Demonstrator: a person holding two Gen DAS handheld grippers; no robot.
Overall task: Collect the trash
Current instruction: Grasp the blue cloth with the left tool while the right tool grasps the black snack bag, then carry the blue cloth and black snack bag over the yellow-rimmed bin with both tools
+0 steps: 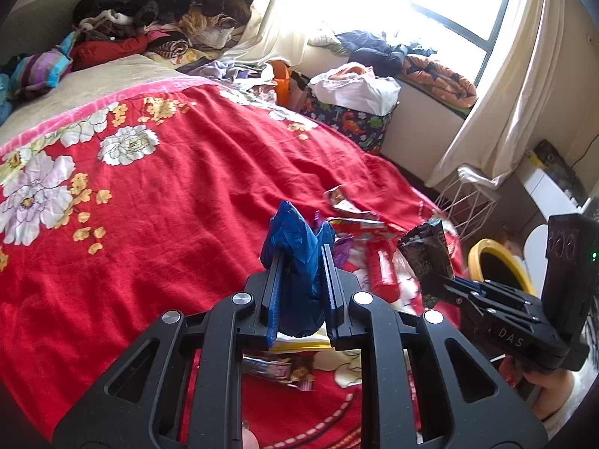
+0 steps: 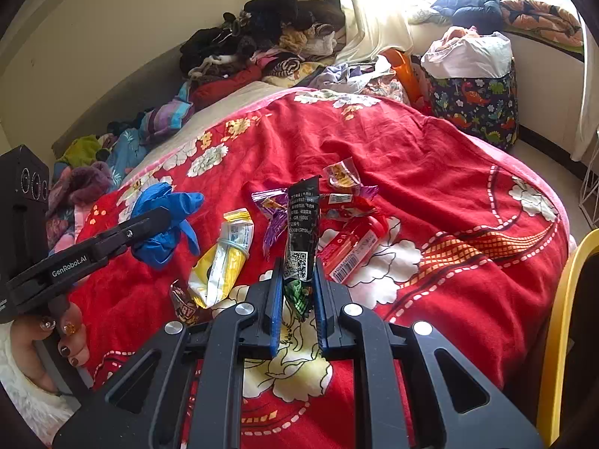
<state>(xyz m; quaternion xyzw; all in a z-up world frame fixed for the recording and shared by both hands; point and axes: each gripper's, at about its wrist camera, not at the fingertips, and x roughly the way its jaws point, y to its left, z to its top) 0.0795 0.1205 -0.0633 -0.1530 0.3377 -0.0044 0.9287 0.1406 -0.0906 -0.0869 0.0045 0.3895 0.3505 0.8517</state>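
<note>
My left gripper (image 1: pixel 299 258) is shut on a crumpled blue glove (image 1: pixel 295 262) and holds it above the red floral blanket (image 1: pixel 168 205); it also shows in the right wrist view (image 2: pixel 164 220). My right gripper (image 2: pixel 297 273) is shut on a black snack wrapper (image 2: pixel 301 232) standing upright between the fingers; it appears in the left wrist view (image 1: pixel 426 254). Loose on the blanket lie a yellow-white wrapper (image 2: pixel 224 258), a purple wrapper (image 2: pixel 273 213), a red packet (image 2: pixel 348 247) and a small orange wrapper (image 2: pixel 340 176).
A yellow-rimmed bin (image 1: pixel 498 265) stands beside the bed at the right, its rim also in the right wrist view (image 2: pixel 561 318). Clothes are piled at the headboard (image 1: pixel 161 11). A dinosaur-print basket (image 2: pixel 475 104) and a white wire stand (image 1: pixel 468 202) stand by the window.
</note>
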